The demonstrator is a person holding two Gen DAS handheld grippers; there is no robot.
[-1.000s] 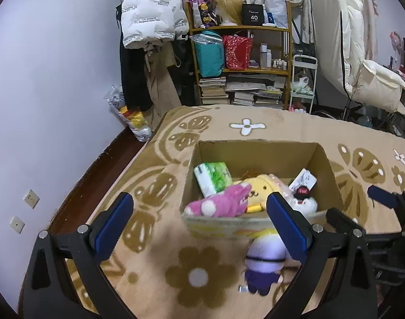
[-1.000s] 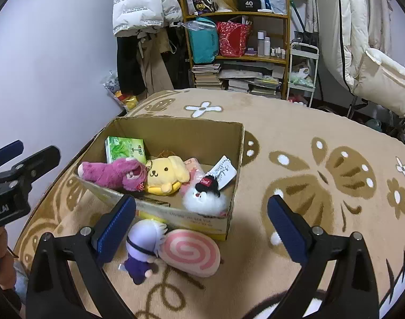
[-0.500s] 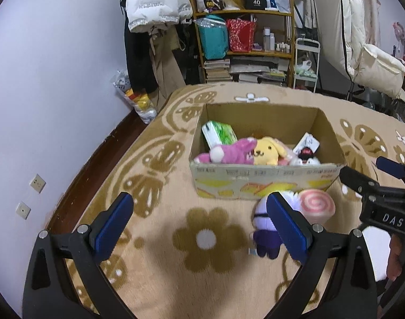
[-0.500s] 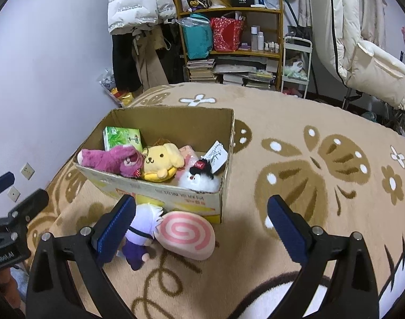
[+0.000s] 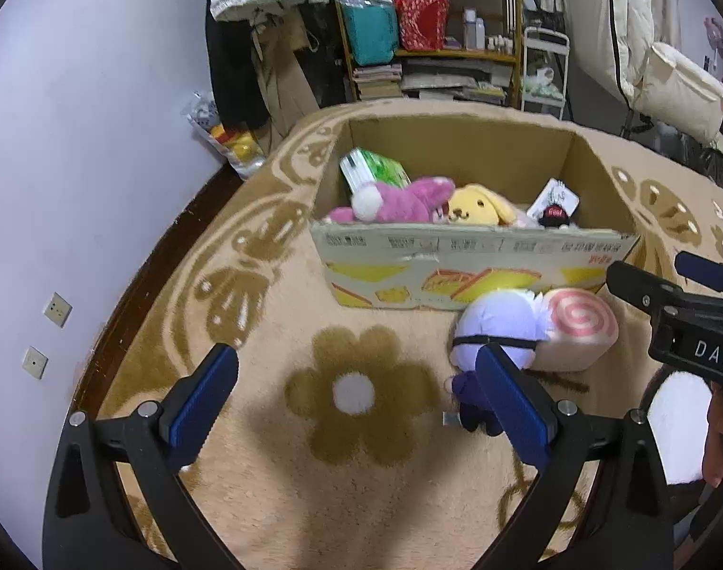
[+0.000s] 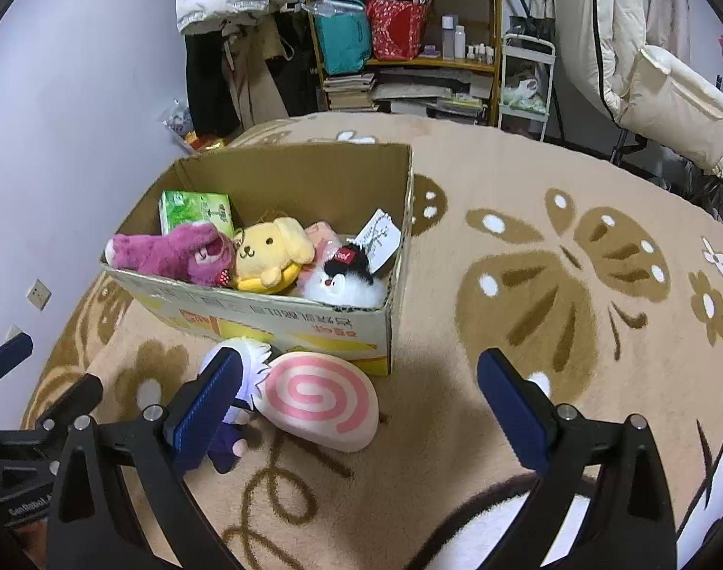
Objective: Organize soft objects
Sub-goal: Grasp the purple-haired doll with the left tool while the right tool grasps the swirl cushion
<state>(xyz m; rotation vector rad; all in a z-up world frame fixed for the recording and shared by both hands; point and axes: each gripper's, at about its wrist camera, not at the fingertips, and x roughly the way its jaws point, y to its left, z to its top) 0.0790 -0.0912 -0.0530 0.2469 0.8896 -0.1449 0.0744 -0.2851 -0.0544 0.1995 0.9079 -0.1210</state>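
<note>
An open cardboard box sits on the carpet. It holds a pink plush, a yellow dog plush, a white fluffy plush with a black cap and a green pack. In front of the box lie a purple-and-white plush doll and a pink swirl roll cushion. My left gripper is open and empty, short of the doll. My right gripper is open and empty above the cushion.
A beige carpet with brown flower patterns covers the floor. A purple wall stands at the left. A shelf with bags and books and hanging coats stand at the back. A white padded chair is at the right.
Both grippers have pulled back from the box, so the doll and the swirl cushion now show fully in front of it. Both stayed open.
</note>
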